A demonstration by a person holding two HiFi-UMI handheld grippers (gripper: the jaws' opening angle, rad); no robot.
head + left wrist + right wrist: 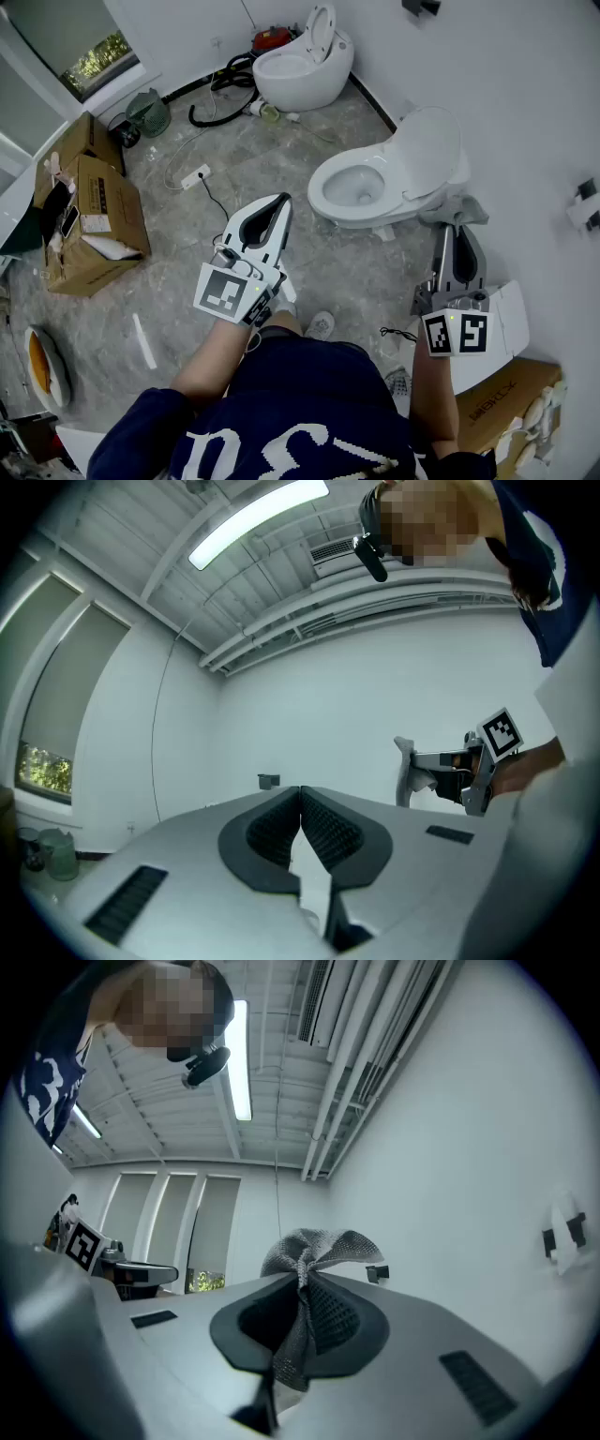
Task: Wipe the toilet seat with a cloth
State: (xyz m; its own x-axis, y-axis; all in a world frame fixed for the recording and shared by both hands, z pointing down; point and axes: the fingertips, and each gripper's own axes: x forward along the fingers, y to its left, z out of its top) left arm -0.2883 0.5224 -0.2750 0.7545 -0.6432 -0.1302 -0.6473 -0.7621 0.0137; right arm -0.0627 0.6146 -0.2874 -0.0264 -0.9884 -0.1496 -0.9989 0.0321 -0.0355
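Observation:
The white toilet stands against the right wall with its lid raised and the seat ring down. My right gripper is held beside the toilet's near right side, shut on a grey cloth that bunches out past its tips. In the right gripper view the cloth fans above my right gripper and a strip hangs down between the pads. My left gripper is held left of the bowl, shut and empty. The left gripper view shows my left gripper closed, aimed at the wall.
A second white toilet sits at the back with black hose beside it. Cardboard boxes stand at the left, and a power strip lies on the floor. A white box and a cardboard box sit near my right.

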